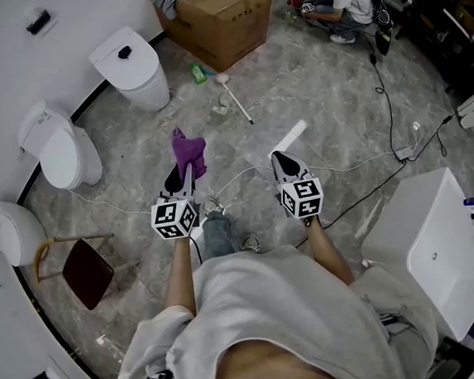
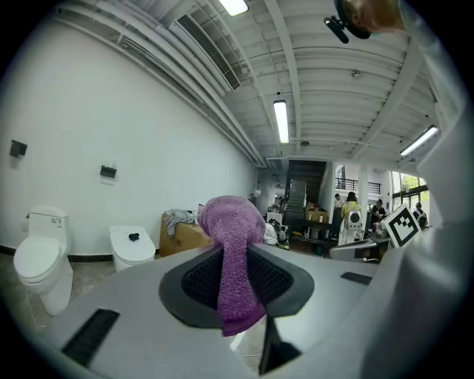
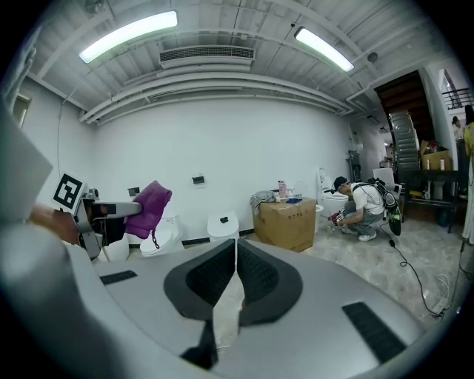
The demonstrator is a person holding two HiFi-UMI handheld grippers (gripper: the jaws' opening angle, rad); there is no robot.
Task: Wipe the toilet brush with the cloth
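A purple cloth (image 1: 189, 151) is pinched in my left gripper (image 1: 181, 176), which is shut on it and held above the floor. In the left gripper view the cloth (image 2: 235, 255) bulges past the jaws and hangs down between them. My right gripper (image 1: 283, 158) is level with the left one, shut with nothing in it; its jaws (image 3: 235, 252) meet along a thin line. From there the cloth (image 3: 151, 206) shows at the left. The toilet brush (image 1: 236, 100), a white stick with a pinkish head, lies on the grey floor ahead of both grippers, apart from them.
Toilets (image 1: 61, 151) and a white seat unit (image 1: 133, 68) line the left wall. A cardboard box (image 1: 222, 18) stands beyond the brush, with a crouching person (image 1: 341, 3) further right. A white cabinet (image 1: 443, 248) is at the right, a brown stool (image 1: 84, 272) at the left, and cables (image 1: 360, 164) cross the floor.
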